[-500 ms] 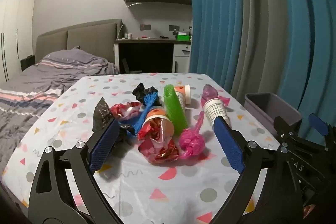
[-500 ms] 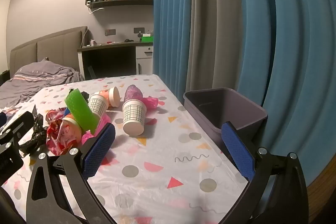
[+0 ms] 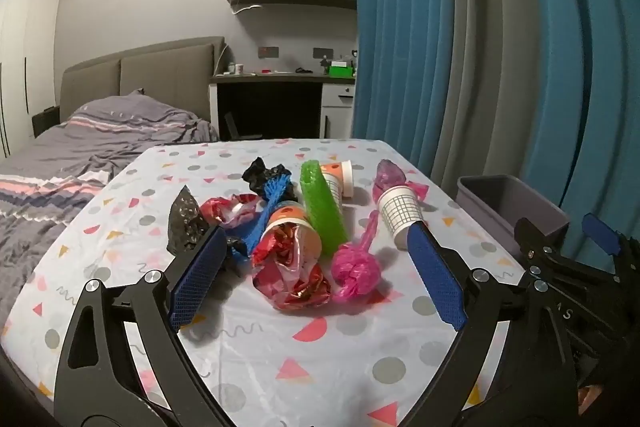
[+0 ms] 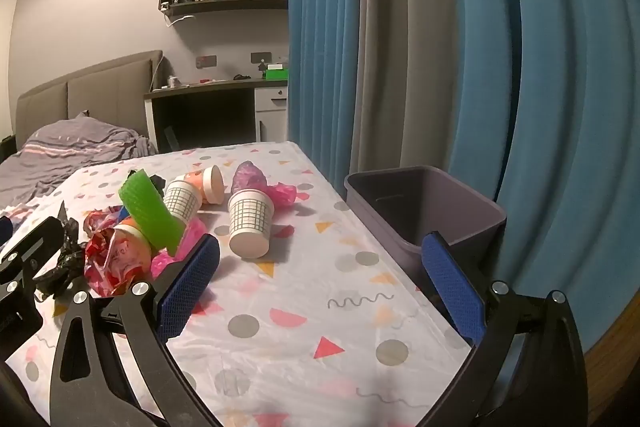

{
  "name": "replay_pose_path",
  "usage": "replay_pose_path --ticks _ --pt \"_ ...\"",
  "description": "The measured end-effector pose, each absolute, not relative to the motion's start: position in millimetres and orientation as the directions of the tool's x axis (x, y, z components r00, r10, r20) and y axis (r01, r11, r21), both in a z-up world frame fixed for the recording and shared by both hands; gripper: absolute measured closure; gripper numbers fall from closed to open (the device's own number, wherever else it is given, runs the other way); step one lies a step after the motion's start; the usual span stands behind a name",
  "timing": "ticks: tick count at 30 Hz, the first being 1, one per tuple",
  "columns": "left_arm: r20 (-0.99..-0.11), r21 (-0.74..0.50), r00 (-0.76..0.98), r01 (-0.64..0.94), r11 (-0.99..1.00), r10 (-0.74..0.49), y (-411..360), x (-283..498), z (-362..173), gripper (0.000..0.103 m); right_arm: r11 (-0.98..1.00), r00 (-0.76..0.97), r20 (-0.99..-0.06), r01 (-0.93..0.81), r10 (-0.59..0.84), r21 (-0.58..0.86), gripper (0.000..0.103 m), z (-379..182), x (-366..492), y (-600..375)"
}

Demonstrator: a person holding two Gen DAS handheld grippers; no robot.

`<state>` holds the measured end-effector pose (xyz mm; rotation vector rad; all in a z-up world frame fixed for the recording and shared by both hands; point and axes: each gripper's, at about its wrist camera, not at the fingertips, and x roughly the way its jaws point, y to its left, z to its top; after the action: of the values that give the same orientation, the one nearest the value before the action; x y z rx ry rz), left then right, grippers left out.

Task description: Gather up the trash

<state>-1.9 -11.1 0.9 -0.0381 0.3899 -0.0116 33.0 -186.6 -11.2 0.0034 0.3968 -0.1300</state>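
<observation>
The left gripper [image 3: 316,281] hangs over the table [image 3: 248,359] with its jaws wide apart and nothing clamped. Between the jaws and just ahead of them lies the trash: a red foil wrapper [image 3: 294,277] nearest, stuffed into the mouth of an orange cup [image 3: 290,223], and a pink knotted bag [image 3: 356,269] just inside the right jaw. Beyond these lie a green strip [image 3: 322,207], a blue net [image 3: 266,213] and a black bag [image 3: 185,221] past the left jaw tip. A checked cup [image 3: 400,213] lies on its side at the right jaw's tip.

The right gripper [image 4: 320,283] also has its jaws spread wide and empty, bare cloth between them. Ahead, nearer its left jaw, the checked cup [image 4: 251,223] lies with its open mouth toward the camera; the pile sits left of that jaw. The grey bin [image 4: 424,211] stands off the table edge, just beyond the right jaw's tip
</observation>
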Motion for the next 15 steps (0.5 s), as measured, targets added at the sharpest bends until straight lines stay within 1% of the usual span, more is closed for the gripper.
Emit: replay_pose_path --ticks 15 --pt "-0.387 -0.052 0.922 0.007 0.999 -0.027 -10.4 -2.0 -3.4 0.013 0.992 0.913 -0.389 0.127 -0.126 -0.021 0.005 -10.5 32.5 -189.9"
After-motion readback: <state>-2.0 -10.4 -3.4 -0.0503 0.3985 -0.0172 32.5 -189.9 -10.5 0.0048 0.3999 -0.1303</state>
